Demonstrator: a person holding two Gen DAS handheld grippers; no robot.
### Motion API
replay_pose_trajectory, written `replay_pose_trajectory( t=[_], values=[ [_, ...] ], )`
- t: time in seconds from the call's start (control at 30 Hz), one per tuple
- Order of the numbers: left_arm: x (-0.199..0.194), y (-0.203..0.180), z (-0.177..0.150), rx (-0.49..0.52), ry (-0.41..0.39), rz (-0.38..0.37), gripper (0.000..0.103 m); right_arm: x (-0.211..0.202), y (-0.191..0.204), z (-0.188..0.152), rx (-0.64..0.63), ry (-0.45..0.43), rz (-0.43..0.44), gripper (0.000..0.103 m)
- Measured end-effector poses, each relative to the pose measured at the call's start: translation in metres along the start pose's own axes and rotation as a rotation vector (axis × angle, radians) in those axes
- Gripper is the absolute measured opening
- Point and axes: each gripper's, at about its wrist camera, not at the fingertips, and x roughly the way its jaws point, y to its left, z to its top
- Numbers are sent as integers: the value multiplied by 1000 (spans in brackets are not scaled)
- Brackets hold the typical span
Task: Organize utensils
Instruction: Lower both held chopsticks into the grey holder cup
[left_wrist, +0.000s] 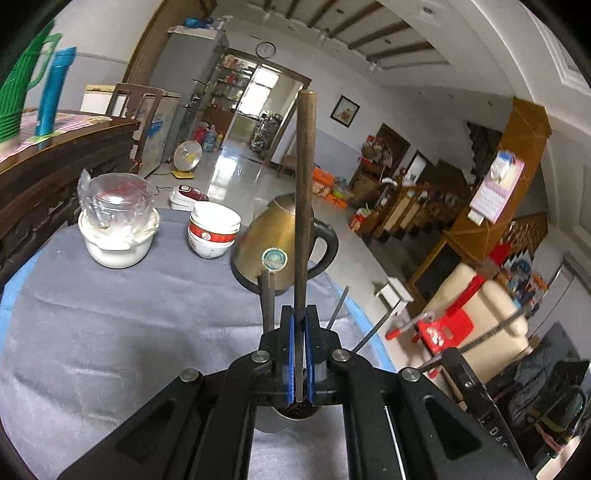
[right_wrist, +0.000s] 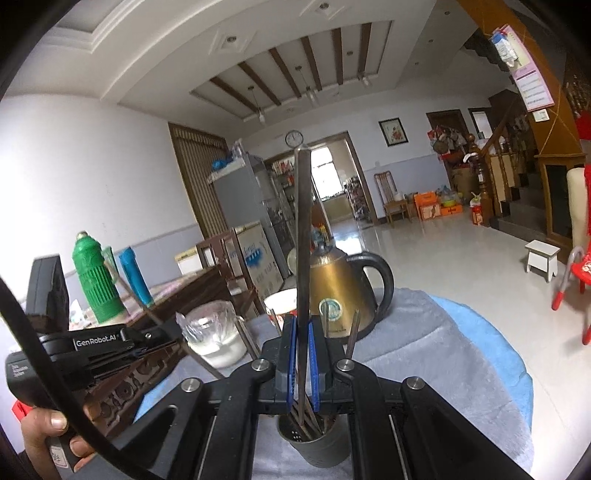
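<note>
Kettle (right_wrist: 343, 291), brass with a black handle, stands just behind the cup (right_wrist: 317, 443) on the grey cloth (left_wrist: 110, 332), stacked bowls (left_wrist: 212, 232) beside it. Chopsticks fill the cup. Left gripper (left_wrist: 300, 354) is clamped on one chopstick (left_wrist: 304, 184), right gripper (right_wrist: 300, 362) on another (right_wrist: 303, 240). Left tool reads "GenRobot.AI".

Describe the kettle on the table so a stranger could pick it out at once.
Start at the round table under the grey cloth. At its far edge, behind the metal utensil cup, stands the kettle, right of the stacked white bowls. It alone is brass-gold and cone-shaped, with a black loop handle and a round sticker low on its side.
</note>
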Motion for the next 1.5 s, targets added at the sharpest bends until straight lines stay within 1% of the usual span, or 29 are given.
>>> replay_pose_trajectory(
  t=[0.07, 0.23, 0.47, 0.67, 0.87, 1.1, 1.27, 1.5],
  values=[
    [12, -1, -3, 15, 22, 4, 5, 11, -4, -3, -4, 35, -6, 7],
    [35, 1, -10, 36, 78, 25, 5, 28, -12, -10, -7, 80, -18, 7],
    [53, 1, -19, 47, 130, 29, 5, 45, -19, -22, -10, 133, -28, 7],
    [65, -2, -24, 72, 172, 24, 5, 56, -20, -26, -19, 164, -24, 7],
    [77, -5, -30, 108, 218, 36, 5, 66, -21, -33, -20, 193, -23, 7],
    [84, -4, -35, 121, 251, 50, 5, 75, -23, -41, -22, 230, -30, 7],
    [89, -3, -37, 132, 268, 59, 5, 87, -23, -49, -28, 274, -31, 7],
    [97, -3, -41, 149, 290, 74, 5, 92, -26, -56, -24, 295, -36, 7]
  ],
)
